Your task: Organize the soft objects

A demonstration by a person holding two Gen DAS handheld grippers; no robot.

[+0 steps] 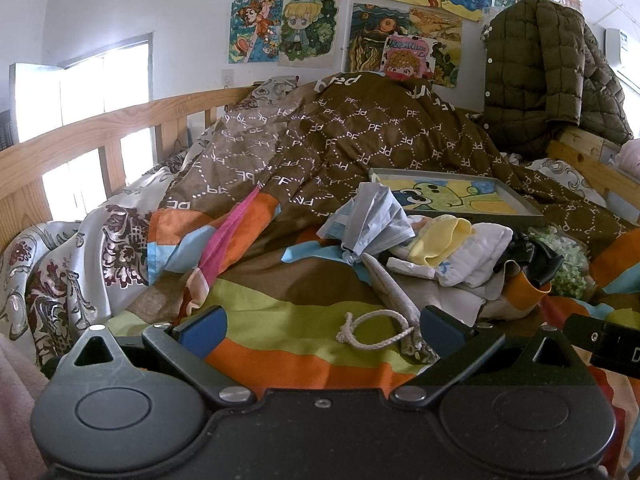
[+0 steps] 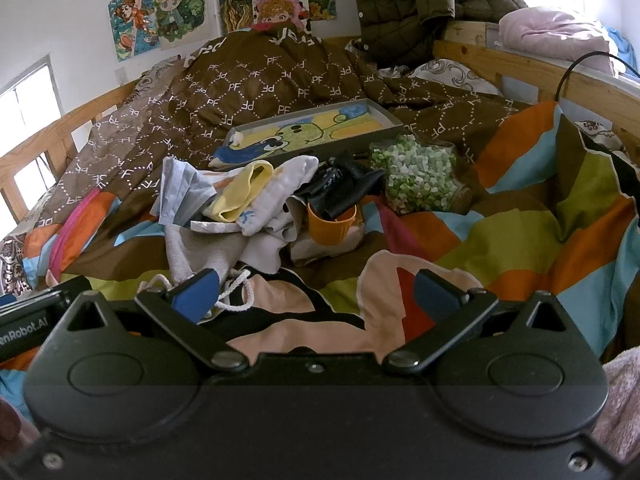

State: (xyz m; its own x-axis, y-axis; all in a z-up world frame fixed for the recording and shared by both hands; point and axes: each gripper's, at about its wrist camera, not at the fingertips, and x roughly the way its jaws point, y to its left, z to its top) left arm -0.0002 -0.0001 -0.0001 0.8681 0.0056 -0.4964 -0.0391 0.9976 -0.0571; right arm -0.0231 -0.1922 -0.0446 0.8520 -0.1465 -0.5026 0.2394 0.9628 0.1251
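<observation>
Pile of soft items (image 2: 240, 196) heaped mid-bed on striped quilt (image 1: 280, 320): blue-grey cloth (image 1: 372, 216), yellow cloth (image 1: 438, 240), white cloth (image 1: 476, 256), black garment (image 2: 344, 188), grey drawstring bag (image 1: 394, 288) nearest, its cord (image 1: 376, 330) looped on the quilt. Left tool (image 1: 320, 330) spread wide, empty, low over the quilt with the cord loop lying between its blue pads (image 1: 202, 330). Right tool (image 2: 316, 292) likewise wide and empty, just short of the pile, a white cord (image 2: 240, 292) beside its left pad. Likely step in hand: approach to the bag or topmost cloth. For a clean pick: one item only; pads closed on a bunched fold, not a single thin edge; straight lift so neighbouring pieces stay down; bag mouth better held by fabric than by cord, which may slip. Risk: orange cup (image 2: 332, 224) tipped by dragged cloth. Containers: orange cup upright within the pile, black garment partly stuffed into it; shallow grey tray (image 2: 384, 120) behind the pile, lined with a cartoon picture, otherwise seemingly bare; clear bag of green-white paper stars (image 2: 416, 176) right of the cup. Brown duvet (image 1: 360, 136) bunched at the headboard; quilted jacket (image 1: 540, 72) hung on the bed frame (image 1: 80, 140).
</observation>
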